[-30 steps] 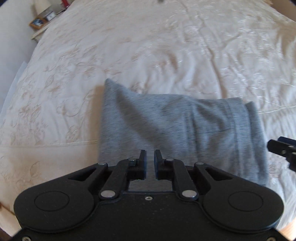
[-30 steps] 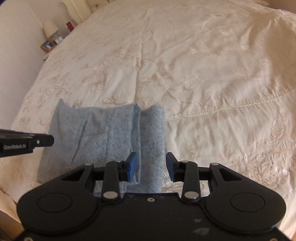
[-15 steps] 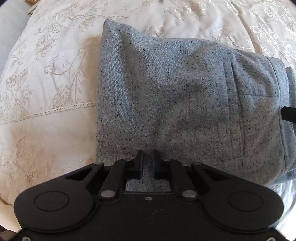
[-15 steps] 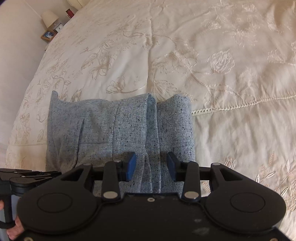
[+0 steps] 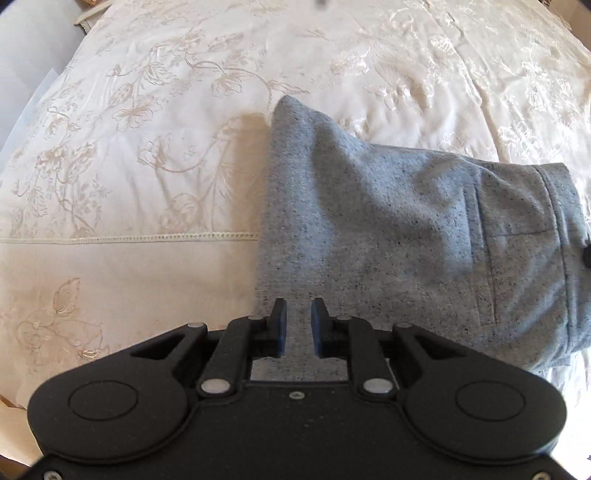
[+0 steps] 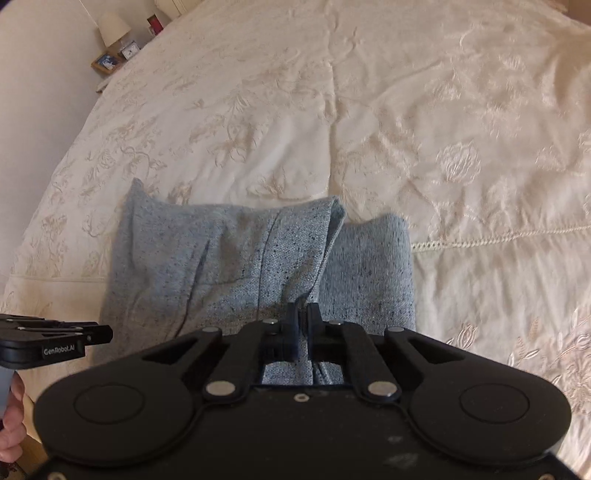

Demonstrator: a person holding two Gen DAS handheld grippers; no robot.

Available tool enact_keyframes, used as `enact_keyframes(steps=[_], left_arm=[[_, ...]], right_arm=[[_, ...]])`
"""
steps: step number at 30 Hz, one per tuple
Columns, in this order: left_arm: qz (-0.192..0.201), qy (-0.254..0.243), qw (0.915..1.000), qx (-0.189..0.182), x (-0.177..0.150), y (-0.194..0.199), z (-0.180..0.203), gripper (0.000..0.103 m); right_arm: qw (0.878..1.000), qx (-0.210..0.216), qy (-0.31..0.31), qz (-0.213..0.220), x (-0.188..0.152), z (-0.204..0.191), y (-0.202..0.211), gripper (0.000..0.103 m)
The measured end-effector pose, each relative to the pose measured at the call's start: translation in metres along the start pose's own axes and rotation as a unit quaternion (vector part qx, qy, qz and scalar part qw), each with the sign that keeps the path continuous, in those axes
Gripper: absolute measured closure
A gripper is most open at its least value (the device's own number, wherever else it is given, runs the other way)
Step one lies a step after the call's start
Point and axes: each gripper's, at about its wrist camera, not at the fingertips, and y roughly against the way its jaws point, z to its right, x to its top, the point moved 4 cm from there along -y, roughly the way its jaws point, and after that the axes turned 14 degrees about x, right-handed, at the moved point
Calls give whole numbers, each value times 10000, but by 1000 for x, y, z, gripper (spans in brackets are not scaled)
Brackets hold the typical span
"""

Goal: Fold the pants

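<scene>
Folded grey flecked pants (image 5: 388, 229) lie on a cream embroidered bedspread (image 5: 147, 147). My left gripper (image 5: 298, 325) hangs over their near left edge. Its jaws are opening and the pads stand apart; the cloth shows through the gap without being pinched. In the right wrist view the pants (image 6: 207, 266) show a raised fold down the middle. My right gripper (image 6: 304, 319) is closing with that fold between its pads, which press on the cloth. The left gripper (image 6: 105, 332) shows side-on at the left edge of that view.
The bed's left edge runs along a pale wall. A nightstand with a lamp (image 6: 112, 26) and a photo frame (image 6: 107, 61) stands at the far left corner. A person's hand (image 6: 11, 424) holds the left gripper's handle. Bedspread stretches far and right.
The right jaws have come from wide apart to pinched on the pants' middle fold. The left jaws, nearly together half a second ago, have parted, and that gripper has shifted toward the pants' left edge.
</scene>
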Motion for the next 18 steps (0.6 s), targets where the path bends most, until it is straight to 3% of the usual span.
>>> enact_keyframes(steps=[4, 6, 9, 11, 13, 15, 18], left_arm=[[102, -88, 9999, -9, 7, 4, -7, 79], [118, -163, 9998, 0, 9, 2, -4, 79], [60, -372, 9993, 28, 15, -2, 8, 79], [174, -532, 9984, 7, 22, 2, 17, 79], [249, -597, 9979, 19, 33, 3, 24, 79], [246, -622, 9978, -13, 46, -1, 34, 79], [158, -791, 9967, -29, 61, -14, 55, 76]], right_arm=[[9996, -247, -95, 95, -2, 2, 28, 99], [9981, -622, 43, -3, -10, 10, 25, 99], [9982, -484, -249, -236, -22, 32, 6, 96], [9945, -931, -333, -342, -26, 45, 2, 92], [9933, -1099, -326, 169, -16, 40, 18, 89], [9929, -1074, -97, 505, -7, 28, 28, 74], [9929, -1046, 400, 404, 5, 12, 14, 74]])
